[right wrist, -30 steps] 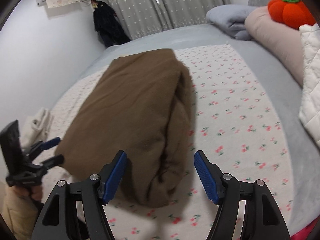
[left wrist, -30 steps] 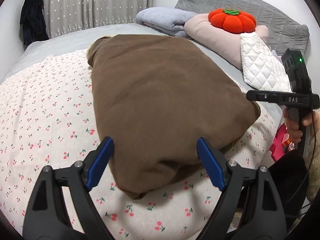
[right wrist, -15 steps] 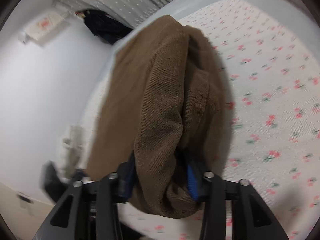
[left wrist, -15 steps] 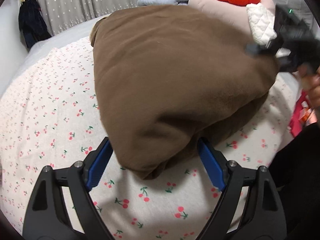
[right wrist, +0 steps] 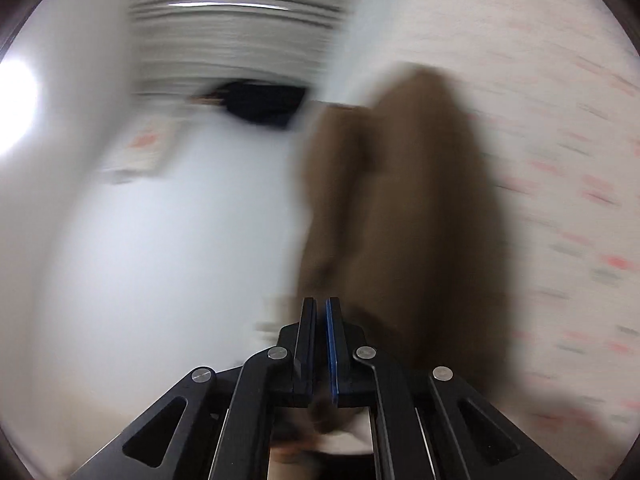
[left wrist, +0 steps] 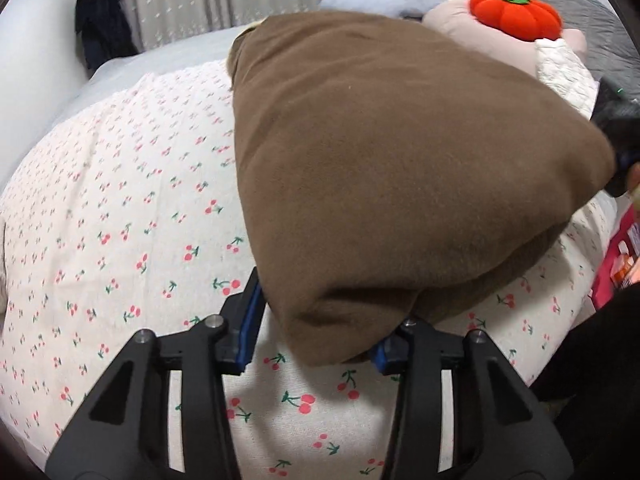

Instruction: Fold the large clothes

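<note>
A folded brown garment (left wrist: 392,152) lies on the cherry-print sheet (left wrist: 132,216). Its near corner sits between the blue pads of my left gripper (left wrist: 328,308), whose jaws are closing and meet the cloth on both sides. The garment partly hides the right pad. At the garment's far right corner, the dark, blurred right gripper (left wrist: 616,136) holds that corner raised. The right wrist view is smeared by motion. There my right gripper (right wrist: 320,304) has its jaws nearly together, brown cloth shows at their base, and the brown garment (right wrist: 420,220) stretches away from them.
At the bed's head lie an orange pumpkin cushion (left wrist: 516,16), a pink pillow (left wrist: 452,20), a white quilted piece (left wrist: 564,72) and a grey-blue folded blanket (left wrist: 372,0). Dark clothing (left wrist: 100,28) hangs by the curtain. A dark-clothed person (left wrist: 592,344) stands at the bed's right edge.
My left gripper dropped to the garment's near corner and its jaws narrowed around it. My right gripper closed on the other corner, rolled, and lifted it.
</note>
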{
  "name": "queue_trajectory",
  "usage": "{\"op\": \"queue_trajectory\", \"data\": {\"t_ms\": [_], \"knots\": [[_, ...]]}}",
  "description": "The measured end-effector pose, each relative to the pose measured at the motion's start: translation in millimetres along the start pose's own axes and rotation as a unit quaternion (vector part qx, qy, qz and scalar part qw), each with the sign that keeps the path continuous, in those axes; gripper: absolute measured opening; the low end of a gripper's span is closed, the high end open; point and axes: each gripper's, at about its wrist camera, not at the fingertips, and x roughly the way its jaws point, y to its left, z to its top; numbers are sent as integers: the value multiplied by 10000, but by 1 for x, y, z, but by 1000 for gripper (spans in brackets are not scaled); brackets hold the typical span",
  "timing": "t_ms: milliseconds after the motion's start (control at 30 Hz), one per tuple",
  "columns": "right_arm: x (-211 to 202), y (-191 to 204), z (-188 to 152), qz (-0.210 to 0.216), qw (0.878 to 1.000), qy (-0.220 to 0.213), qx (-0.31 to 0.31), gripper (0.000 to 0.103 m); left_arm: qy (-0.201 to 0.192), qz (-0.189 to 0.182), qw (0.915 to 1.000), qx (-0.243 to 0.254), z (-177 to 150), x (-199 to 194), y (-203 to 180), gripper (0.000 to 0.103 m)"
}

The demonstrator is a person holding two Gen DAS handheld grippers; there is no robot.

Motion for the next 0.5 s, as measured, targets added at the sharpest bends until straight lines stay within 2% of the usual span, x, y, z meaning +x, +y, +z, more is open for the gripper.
{"op": "queue_trajectory", "data": {"t_ms": [67, 100, 133, 167, 233, 300, 433, 500], "knots": [[-15, -4, 0, -502, 9984, -212, -162, 8, 27, -55, 10000, -53, -1, -1, 2, 48], [-25, 4, -1, -449, 9978, -338, -363, 9, 46, -94, 9999, -90, -1, -1, 4, 48], [-34, 13, -3, -236, 9971, -460, -555, 19, 57, -103, 9999, -100, 0, -1, 4, 48], [-42, 23, -5, 9, 9958, -547, -731, 48, 63, -88, 9999, -94, 1, -1, 3, 49], [-44, 35, -8, 255, 9936, -583, -938, 79, 62, -44, 9999, -77, 1, -1, 3, 49], [-25, 45, -6, 191, 9930, -368, -1109, 79, 58, -21, 10000, -70, 2, 0, 3, 50], [26, 48, 12, -120, 9945, 165, -1024, 79, 60, -16, 10000, -68, 4, 1, 1, 50], [49, 47, 26, -317, 9945, 251, -968, 77, 48, 4, 10000, -50, 3, 2, -1, 52]]}}
